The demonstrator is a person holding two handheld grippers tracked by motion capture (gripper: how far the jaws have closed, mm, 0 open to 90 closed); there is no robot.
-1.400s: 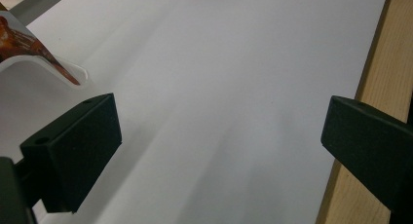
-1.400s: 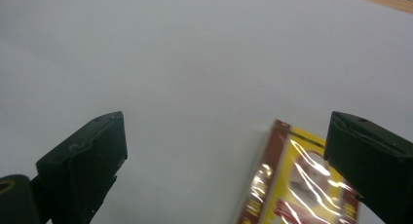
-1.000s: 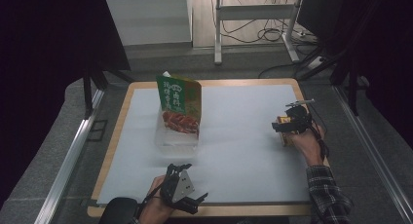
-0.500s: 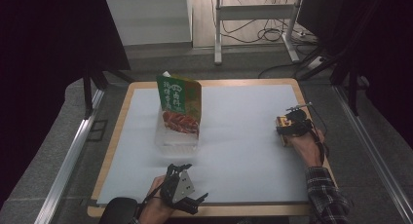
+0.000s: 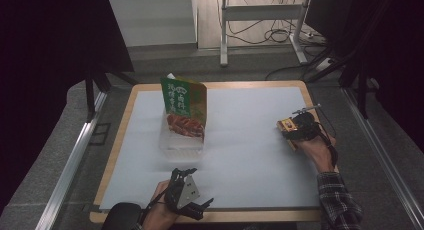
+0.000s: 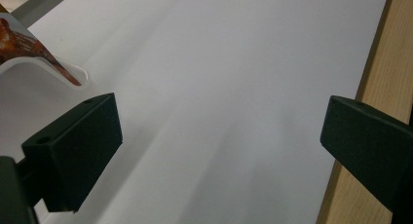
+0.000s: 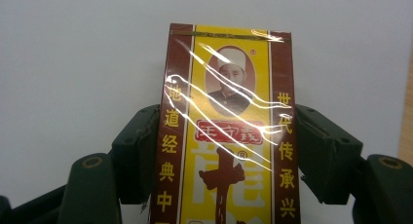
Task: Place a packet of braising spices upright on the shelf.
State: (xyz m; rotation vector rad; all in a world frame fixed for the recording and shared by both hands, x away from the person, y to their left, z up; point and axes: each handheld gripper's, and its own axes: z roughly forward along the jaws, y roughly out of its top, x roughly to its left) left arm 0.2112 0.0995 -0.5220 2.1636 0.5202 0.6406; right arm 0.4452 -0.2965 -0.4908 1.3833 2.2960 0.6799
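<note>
At three o'clock on the tabletop (image 5: 240, 140), the right claw (image 7: 226, 151) has just been closing and its pads press both sides of a yellow-and-brown box (image 7: 226, 121). At six o'clock, the left claw (image 6: 219, 136) gapes wide, holding nothing.

The glossy yellow and maroon cardboard box (image 7: 226, 131) carries gold Chinese characters: 地道经典中 down its left band, 世代传承 down its right, and a red label reading 王守义 with a ® mark beneath a chef portrait. Print on the green pouch (image 5: 184, 107) is illegible.
</note>
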